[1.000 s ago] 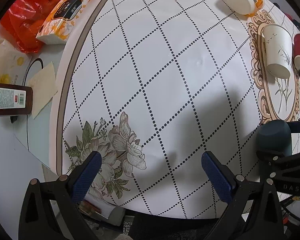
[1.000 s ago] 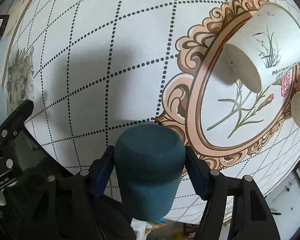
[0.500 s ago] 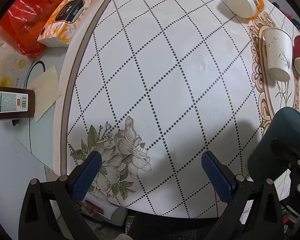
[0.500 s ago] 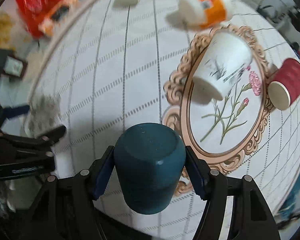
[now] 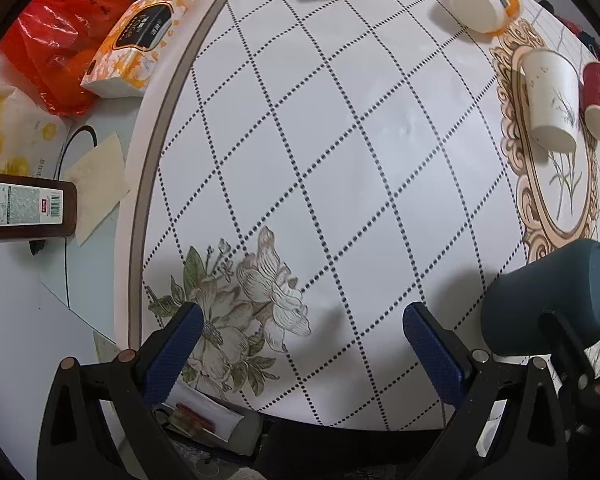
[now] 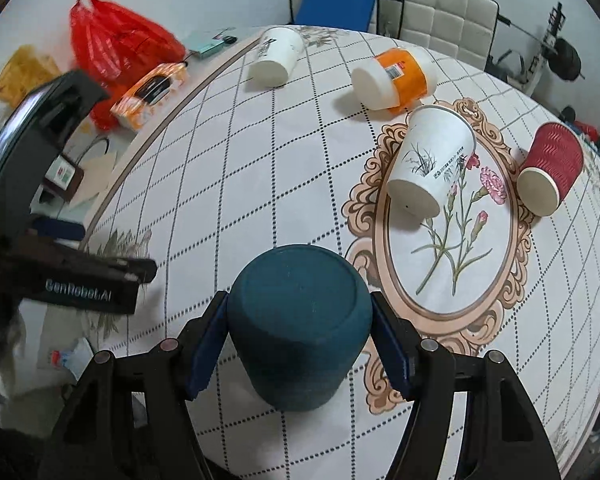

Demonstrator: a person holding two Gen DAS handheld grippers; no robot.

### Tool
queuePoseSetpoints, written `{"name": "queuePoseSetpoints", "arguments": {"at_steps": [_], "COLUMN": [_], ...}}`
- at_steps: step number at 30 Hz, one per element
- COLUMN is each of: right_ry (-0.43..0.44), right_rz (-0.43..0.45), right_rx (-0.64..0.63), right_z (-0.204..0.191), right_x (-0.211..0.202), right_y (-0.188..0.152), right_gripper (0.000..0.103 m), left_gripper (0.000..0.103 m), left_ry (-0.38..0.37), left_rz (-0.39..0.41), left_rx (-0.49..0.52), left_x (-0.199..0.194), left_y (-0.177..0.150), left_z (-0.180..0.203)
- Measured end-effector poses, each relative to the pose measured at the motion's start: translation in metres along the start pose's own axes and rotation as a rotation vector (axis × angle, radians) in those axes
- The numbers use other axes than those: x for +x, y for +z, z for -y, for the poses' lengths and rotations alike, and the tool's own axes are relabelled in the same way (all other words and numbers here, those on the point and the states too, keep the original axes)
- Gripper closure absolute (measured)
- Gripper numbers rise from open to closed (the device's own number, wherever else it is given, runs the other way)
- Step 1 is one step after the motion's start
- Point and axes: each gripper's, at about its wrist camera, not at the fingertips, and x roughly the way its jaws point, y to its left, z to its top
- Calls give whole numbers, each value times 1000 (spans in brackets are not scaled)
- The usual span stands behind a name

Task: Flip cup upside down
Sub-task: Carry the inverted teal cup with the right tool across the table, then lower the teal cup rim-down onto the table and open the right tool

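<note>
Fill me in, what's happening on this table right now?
A person is working two handheld grippers. The right gripper is shut on a teal cup, held above the tablecloth with its base toward the camera. The left gripper hangs open and empty. Four other cups stand upside down.

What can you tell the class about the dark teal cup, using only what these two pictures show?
The dark teal cup is a plain, matte, round-edged tumbler with no handle or print. The right gripper is shut on it, a blue pad on each side. Its flat closed base faces the right wrist camera, and its mouth is hidden. In the left wrist view it hangs tilted above the patterned tablecloth, touching nothing else.
</note>
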Motion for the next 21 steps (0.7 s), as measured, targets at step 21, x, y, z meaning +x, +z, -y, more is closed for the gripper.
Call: {"name": "queuePoseSetpoints", "arguments": {"at_steps": [21], "right_ry": [-79], "right_rz": [-84], "right_rx": [268], "right_z": [16], "right_x": [-46], "right_y": [-49], "right_gripper": [8], "left_gripper": [1], "left_ry": [-22], "left_rz": [179], "left_rx": [81], "left_x": [-69], "left_y": [-55], "left_z": [8]}}
